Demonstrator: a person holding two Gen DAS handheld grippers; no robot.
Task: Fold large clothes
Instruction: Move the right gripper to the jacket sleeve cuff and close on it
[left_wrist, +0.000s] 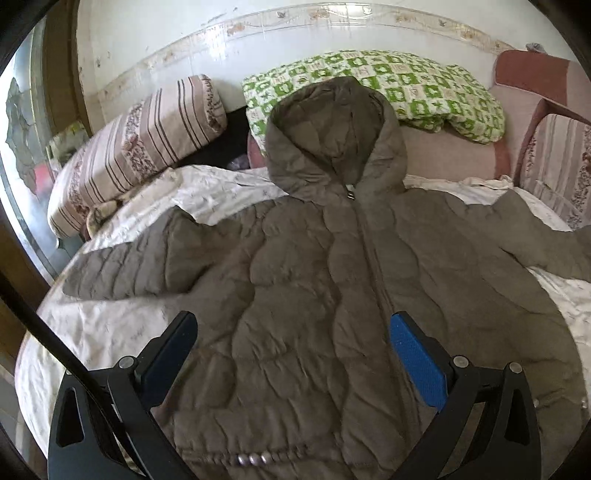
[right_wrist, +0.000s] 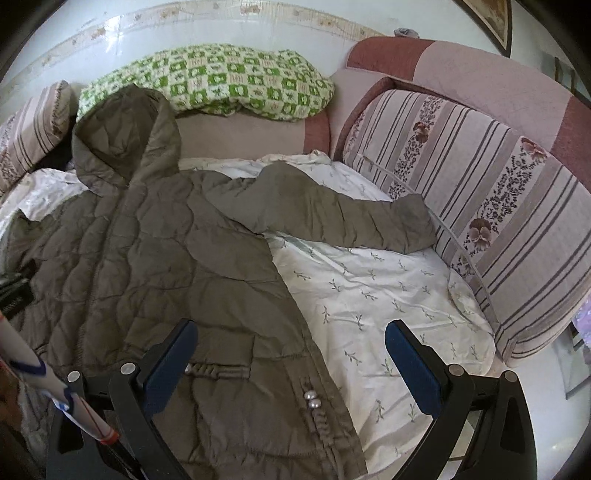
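The brown coat (left_wrist: 325, 295) is laid flat on the white sheet (right_wrist: 388, 295) of the bed, hood far, sleeves spread. Folding looks not yet begun. Left gripper (left_wrist: 293, 354) and right gripper (right_wrist: 291, 354) are held open, empty. Next, a sleeve (right_wrist: 332, 210) probably must be grabbed and folded inward.

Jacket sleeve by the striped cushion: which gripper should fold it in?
Right, probably. The right gripper hangs open over the jacket edge, and that sleeve lies ahead of it. The left gripper, also open, faces the jacket's middle.
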